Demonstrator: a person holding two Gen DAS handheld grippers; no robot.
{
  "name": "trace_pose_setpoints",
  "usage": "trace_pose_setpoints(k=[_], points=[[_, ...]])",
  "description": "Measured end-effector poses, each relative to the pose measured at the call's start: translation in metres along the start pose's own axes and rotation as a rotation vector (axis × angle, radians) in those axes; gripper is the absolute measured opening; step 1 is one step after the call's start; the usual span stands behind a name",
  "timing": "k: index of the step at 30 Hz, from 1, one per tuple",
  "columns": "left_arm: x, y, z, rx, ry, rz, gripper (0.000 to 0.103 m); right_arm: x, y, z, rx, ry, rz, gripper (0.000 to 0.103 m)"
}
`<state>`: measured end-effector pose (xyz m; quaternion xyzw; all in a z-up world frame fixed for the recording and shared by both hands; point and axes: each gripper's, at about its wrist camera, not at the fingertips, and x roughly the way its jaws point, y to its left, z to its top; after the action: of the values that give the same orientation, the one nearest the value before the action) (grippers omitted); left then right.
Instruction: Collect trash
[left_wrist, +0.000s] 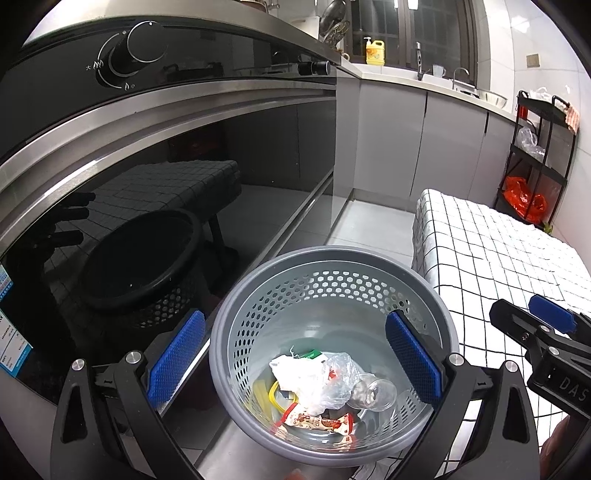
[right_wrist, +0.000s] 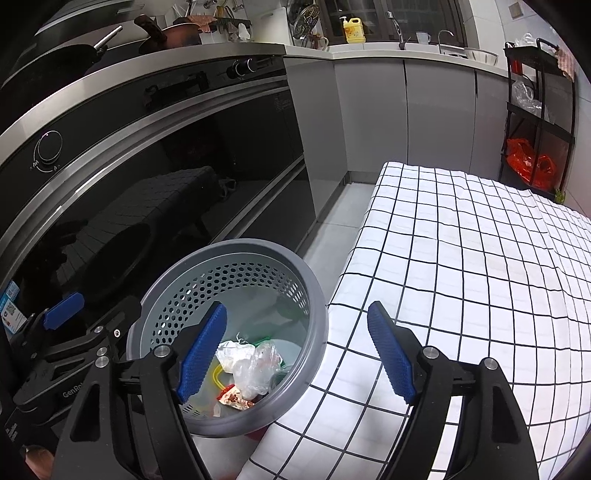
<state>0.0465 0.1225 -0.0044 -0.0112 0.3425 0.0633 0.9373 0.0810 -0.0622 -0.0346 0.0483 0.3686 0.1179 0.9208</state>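
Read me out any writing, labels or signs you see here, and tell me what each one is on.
"大" and "小", with flame signs: by the stove knob.
"DAS", cut off: on the right gripper body.
"GenRo", cut off: on the left gripper body.
Blue stickers on the oven glass: too small.
Snack wrapper in the trash basket: blurred.

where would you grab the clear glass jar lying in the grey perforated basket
Grip the clear glass jar across its round body, coming straight down from above through the open top of the grey perforated basket. It lies on its side at the bottom, with the crumpled plastic bag against its left, so the right side is freer.
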Motion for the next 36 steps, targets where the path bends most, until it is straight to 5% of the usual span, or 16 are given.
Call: trace_pose_setpoints(k=[36], points=[[0.0022,0.0034,0.0014,-0.009,0.006,0.003,0.096,0.0018,0.0027,-0.0029,-0.031,0.01,-0.011,0.075]])
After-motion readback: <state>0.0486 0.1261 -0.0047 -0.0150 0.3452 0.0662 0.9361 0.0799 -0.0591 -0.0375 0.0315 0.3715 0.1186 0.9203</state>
